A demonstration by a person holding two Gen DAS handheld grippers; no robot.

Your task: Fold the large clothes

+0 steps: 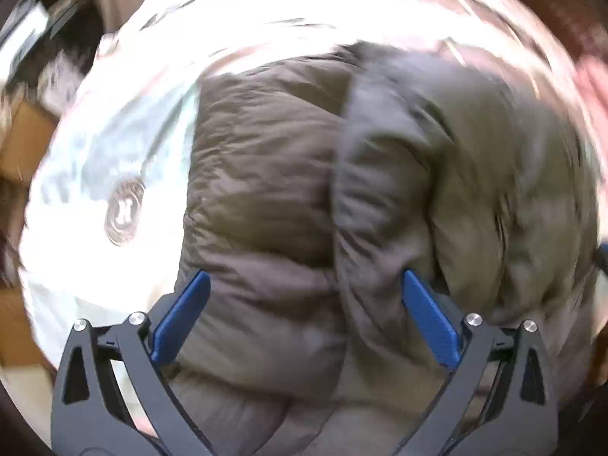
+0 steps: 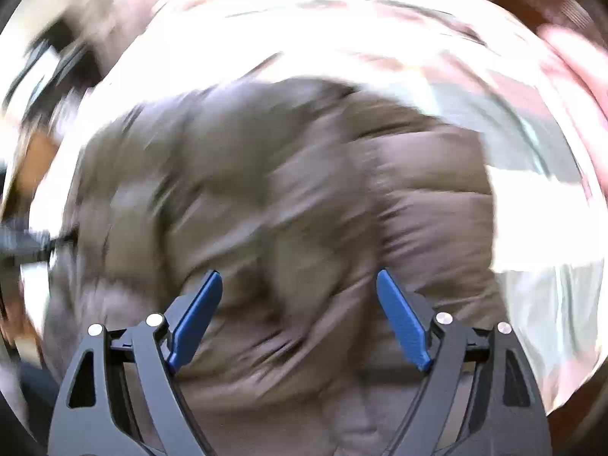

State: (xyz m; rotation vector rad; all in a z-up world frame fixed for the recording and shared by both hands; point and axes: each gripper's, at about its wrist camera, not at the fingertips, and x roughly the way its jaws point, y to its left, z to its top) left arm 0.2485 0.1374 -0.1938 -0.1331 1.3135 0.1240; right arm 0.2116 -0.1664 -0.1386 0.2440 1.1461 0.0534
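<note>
A brown quilted puffer jacket (image 1: pixel 266 174) lies on a white surface (image 1: pixel 114 144) and fills most of the left wrist view. A raised fold of it bulges at the right. My left gripper (image 1: pixel 306 277) is open above the jacket, its blue fingers (image 1: pixel 182 315) spread wide with nothing between them. In the right wrist view the same jacket (image 2: pixel 285 197) is blurred by motion. My right gripper (image 2: pixel 300 277) is open over it, its blue fingers (image 2: pixel 402 319) apart and empty.
A round dark logo (image 1: pixel 124 211) is printed on the white surface left of the jacket. Brown floor or furniture (image 1: pixel 22 140) shows at the far left. A pinkish blur (image 2: pixel 573 60) lies at the upper right beyond the surface.
</note>
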